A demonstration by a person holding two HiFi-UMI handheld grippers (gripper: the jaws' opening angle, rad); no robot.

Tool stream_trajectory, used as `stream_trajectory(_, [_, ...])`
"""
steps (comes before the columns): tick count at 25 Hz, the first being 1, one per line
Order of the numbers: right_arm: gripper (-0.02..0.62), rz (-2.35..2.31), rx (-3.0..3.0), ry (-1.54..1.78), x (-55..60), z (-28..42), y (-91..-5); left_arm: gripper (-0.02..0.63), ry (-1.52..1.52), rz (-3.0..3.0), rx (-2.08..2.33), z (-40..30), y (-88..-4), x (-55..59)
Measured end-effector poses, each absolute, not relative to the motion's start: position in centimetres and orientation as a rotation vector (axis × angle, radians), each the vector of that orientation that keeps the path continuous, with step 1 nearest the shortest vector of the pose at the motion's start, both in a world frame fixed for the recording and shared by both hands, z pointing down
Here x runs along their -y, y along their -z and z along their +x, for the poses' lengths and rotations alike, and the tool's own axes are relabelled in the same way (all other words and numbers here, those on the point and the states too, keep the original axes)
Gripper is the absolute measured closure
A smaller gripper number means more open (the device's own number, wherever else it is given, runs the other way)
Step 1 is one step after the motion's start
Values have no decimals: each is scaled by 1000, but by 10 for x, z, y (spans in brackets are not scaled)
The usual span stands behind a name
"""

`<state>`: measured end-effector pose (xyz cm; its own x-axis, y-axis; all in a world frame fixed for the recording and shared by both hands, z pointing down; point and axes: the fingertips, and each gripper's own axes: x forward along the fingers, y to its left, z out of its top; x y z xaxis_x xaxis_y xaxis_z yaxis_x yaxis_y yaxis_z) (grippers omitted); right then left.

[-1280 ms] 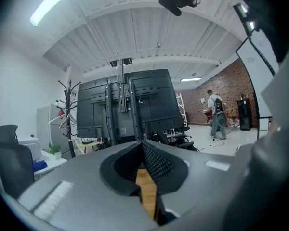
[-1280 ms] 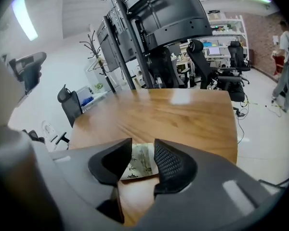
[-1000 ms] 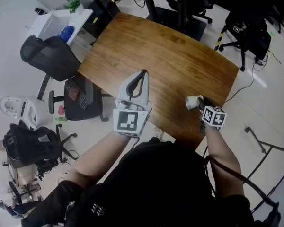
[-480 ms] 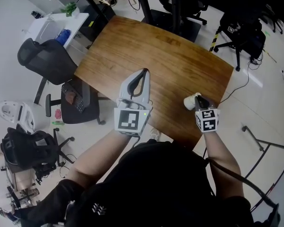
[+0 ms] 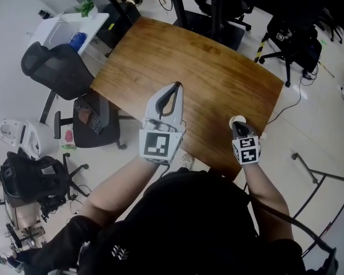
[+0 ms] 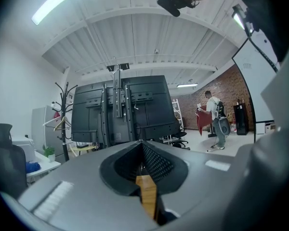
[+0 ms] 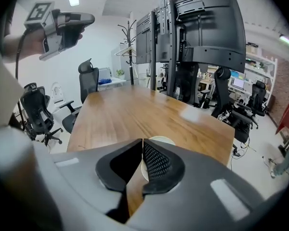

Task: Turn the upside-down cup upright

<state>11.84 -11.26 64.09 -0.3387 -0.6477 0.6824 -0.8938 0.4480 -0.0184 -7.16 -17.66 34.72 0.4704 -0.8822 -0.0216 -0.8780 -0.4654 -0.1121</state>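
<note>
grip of the right gripper (image 5: 237, 126): jaws had just been closing and stood all but together. they looked pinched on the thin wall of the cup (image 5: 238, 119), a pale sliver of it showing in the gap.
cup, place: at the right gripper's tips, near the table's near right edge. whether it rested on the wood or hung just off it could not be told.
cup, attitude: round mouth seemed to face up in both views – so the turn looked done or nearly so.
left gripper (image 5: 174, 87): jaws together, nothing in them, held level above the table (image 5: 189, 50), well apart from the cup.
done: cup gripped and apparently righted.
left: set it square on the table, let go, draw back – by my reading.
</note>
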Motion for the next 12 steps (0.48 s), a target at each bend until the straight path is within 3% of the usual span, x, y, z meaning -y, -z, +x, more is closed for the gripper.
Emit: stream_trajectory(12, [531,1417,2117,-532,123,133,-618,606,52,-2608,-1563,-70,-349,176])
